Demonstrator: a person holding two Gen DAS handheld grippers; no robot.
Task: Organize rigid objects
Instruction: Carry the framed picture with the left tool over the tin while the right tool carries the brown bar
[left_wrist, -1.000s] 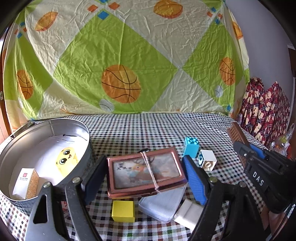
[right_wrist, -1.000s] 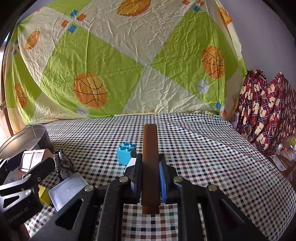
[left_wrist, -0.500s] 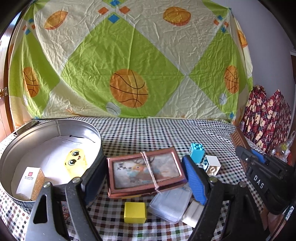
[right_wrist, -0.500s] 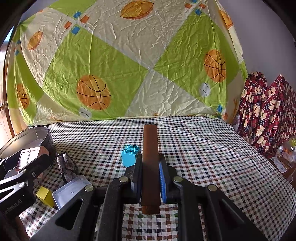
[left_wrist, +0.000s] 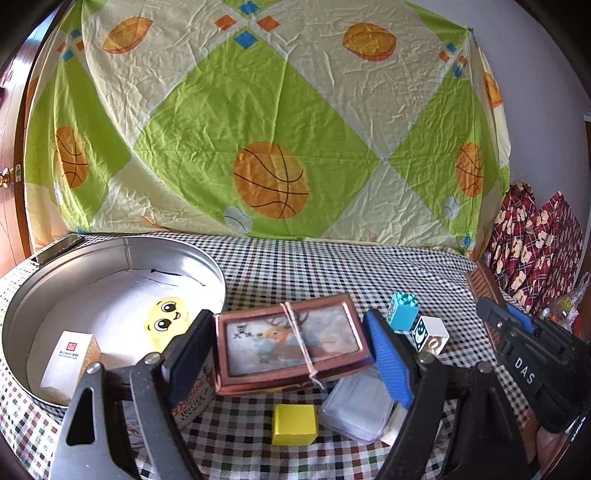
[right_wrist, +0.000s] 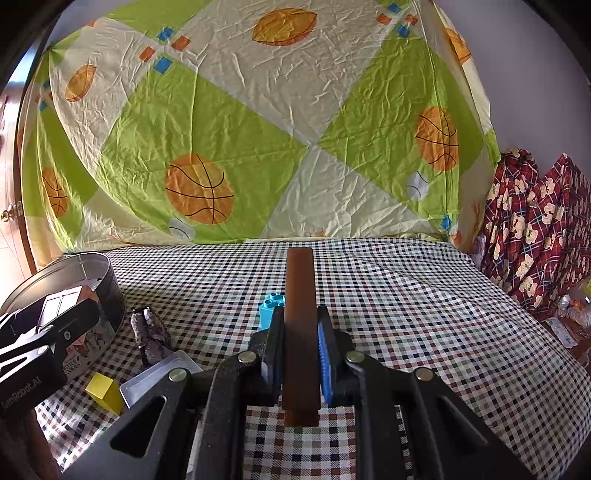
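Observation:
My left gripper (left_wrist: 286, 347) is shut on a copper-framed picture box (left_wrist: 291, 345) tied with string, held above the checked table beside the round metal tin (left_wrist: 122, 245). The tin holds a small white box (left_wrist: 68, 360) and a yellow chick toy (left_wrist: 168, 319). My right gripper (right_wrist: 300, 345) is shut on a brown wooden block (right_wrist: 300, 302), held flat and lengthwise above the table. The left gripper with its box also shows at the left of the right wrist view (right_wrist: 61, 306).
On the table lie a yellow cube (left_wrist: 294, 424), a clear plastic case (left_wrist: 356, 408), a blue brick (left_wrist: 402, 312), a white printed cube (left_wrist: 430, 334) and a dark rock (right_wrist: 151, 332). A basketball-print sheet (left_wrist: 273, 129) hangs behind.
My left gripper has risen and shifted toward the tin with the picture box. My right gripper has lifted slightly with the wooden block.

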